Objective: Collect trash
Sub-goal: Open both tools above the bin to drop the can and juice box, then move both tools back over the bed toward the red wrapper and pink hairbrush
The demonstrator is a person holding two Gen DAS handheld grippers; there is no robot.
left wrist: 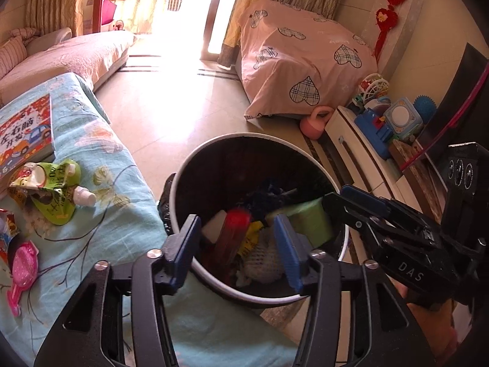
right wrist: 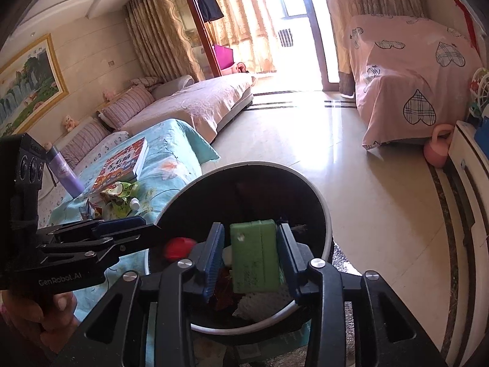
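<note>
A round trash bin [left wrist: 305, 156] with a white rim and black liner stands on the floor beside a table under a blue floral cloth [left wrist: 101, 214]. It holds several pieces of trash, among them a red item [left wrist: 237, 223]. My right gripper [right wrist: 249, 252] is shut on a green packet [right wrist: 255, 260] and holds it over the bin [right wrist: 328, 229]. The packet also shows in the left wrist view [left wrist: 311, 218]. My left gripper [left wrist: 238, 250] is open and empty above the bin's near rim. A green drink pouch [left wrist: 58, 186] with a white cap lies on the table.
A children's book [left wrist: 24, 134] lies on the table, with a pink comb [left wrist: 23, 267] and wrappers at the left edge. A purple bottle [right wrist: 65, 172] stands behind the book. A white cabinet [left wrist: 360, 159] with toys is to the right. A pink kettlebell [left wrist: 316, 122] sits on the floor.
</note>
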